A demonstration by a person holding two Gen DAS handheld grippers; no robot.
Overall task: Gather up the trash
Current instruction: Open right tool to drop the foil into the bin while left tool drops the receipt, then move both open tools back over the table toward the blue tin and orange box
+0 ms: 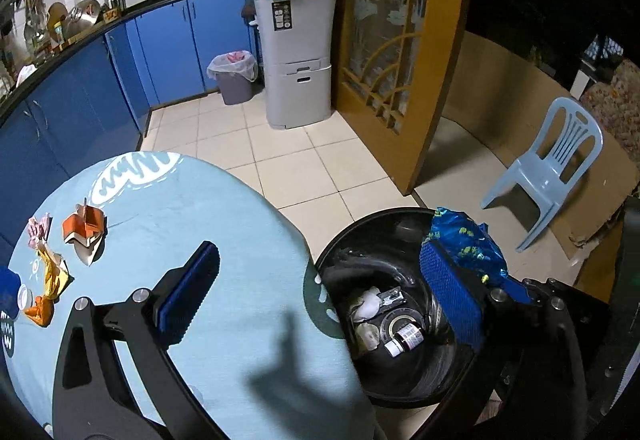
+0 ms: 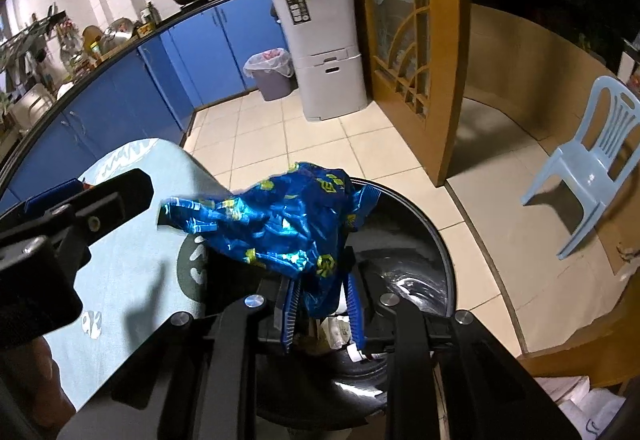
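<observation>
My right gripper (image 2: 322, 306) is shut on a crumpled blue foil wrapper (image 2: 280, 224) and holds it over the black trash bin (image 2: 432, 232) beside the table. The wrapper also shows in the left wrist view (image 1: 466, 244), above the bin (image 1: 360, 236), which holds a small bottle (image 1: 404, 338) and paper scraps. My left gripper (image 1: 320, 280) is open and empty, one finger over the table and one over the bin. On the light blue tablecloth (image 1: 224, 240) lie an orange carton (image 1: 86, 230), a pink wrapper (image 1: 38, 230) and a yellow-orange wrapper (image 1: 50, 288).
A lined grey waste bin (image 1: 234, 78) and a grey cabinet (image 1: 296, 60) stand against the blue kitchen cupboards. A pale blue plastic chair (image 1: 552, 168) stands at the right by a yellow door frame (image 1: 436, 80). Tiled floor lies between.
</observation>
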